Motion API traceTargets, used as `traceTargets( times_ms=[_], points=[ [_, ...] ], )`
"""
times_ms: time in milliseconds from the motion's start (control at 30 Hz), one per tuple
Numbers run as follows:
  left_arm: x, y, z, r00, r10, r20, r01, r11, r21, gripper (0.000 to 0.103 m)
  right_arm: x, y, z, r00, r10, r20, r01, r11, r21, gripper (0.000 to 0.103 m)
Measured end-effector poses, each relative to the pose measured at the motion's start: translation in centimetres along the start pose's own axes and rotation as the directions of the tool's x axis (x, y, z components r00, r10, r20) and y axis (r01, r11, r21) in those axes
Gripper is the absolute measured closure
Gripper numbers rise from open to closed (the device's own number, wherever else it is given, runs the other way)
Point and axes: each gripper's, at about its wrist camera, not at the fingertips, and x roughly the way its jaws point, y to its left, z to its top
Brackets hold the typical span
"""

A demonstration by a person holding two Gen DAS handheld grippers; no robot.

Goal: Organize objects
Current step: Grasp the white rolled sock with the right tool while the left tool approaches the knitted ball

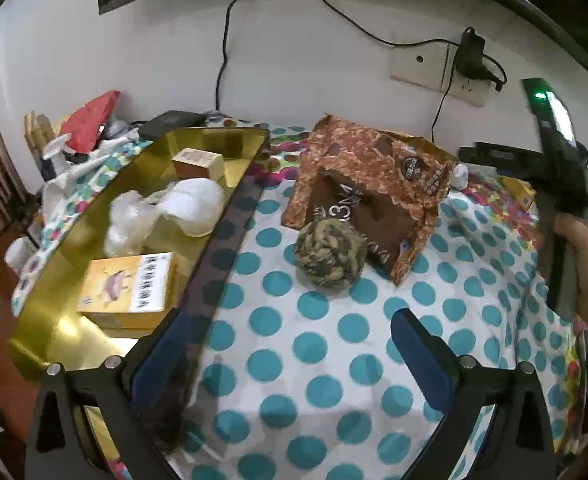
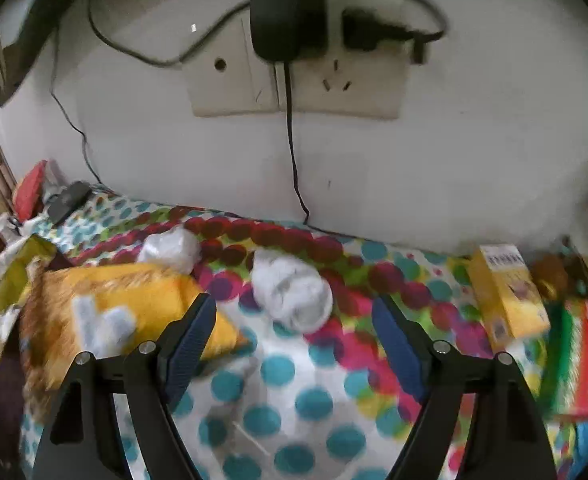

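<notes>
I'm hovering the right gripper [image 2: 294, 332], jaws apart and empty, toward the crumpled white wad [image 2: 290, 294] at 12 o'clock: likely light, squashy, pinching mid-body.

Gold tray [image 1: 230, 136], long and open, running from lower left toward upper centre of the left wrist view. Inside, from near to far: yellow carton [image 1: 130, 284] lying flat, crumpled clear plastic [image 1: 128, 220], white wad [image 1: 196, 206], small tan box [image 1: 198, 162]. Camouflage sock ball [image 1: 328, 254] at frame centre on the dotted cloth, touching a torn brown snack bag [image 1: 374, 184] behind it. In the right wrist view: white bundle [image 2: 292, 294] at centre, second yellow carton [image 2: 508, 294] upright at right, blurred yellow bag [image 2: 106, 312] at left
</notes>
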Motion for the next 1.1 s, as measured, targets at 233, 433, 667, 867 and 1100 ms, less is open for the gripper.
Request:
traceTargets(
  times_ms=[233, 433, 667, 867, 1100],
  points=[
    [1.9, 0.6, 0.6, 1.0, 0.01, -0.004, -0.01, 1.0, -0.014, 0.0, 5.8, 2.0, 0.9, 0.993, -0.049, -0.105, 0.043, 0.998, -0.052, 0.046],
    [2.6, 0.1, 0.9, 1.0, -0.003, 0.01, 0.003, 1.0, 0.013, 0.0, 5.2, 2.3, -0.3, 0.994, -0.076, -0.08, 0.073, 0.997, -0.031, 0.062],
    [4.5, 0.0, 1.6, 0.999, -0.031, -0.011, 0.031, 1.0, 0.001, 0.0, -1.4, 5.4, -4.1, 0.999, -0.055, -0.002, 0.055, 0.998, 0.037, 0.062],
    [6.4, -0.9, 2.5, 0.999, 0.034, -0.007, -0.033, 0.999, 0.041, 0.0, -4.1, 7.7, -7.5, 0.999, -0.042, 0.016, 0.042, 0.998, 0.039, 0.062],
    [7.5, -1.4, 3.3, 0.999, 0.053, -0.006, -0.053, 0.997, 0.053, 0.0, -2.9, 7.9, -8.9, 1.0, -0.017, -0.012, 0.018, 0.997, 0.073, 0.062]
  ],
)
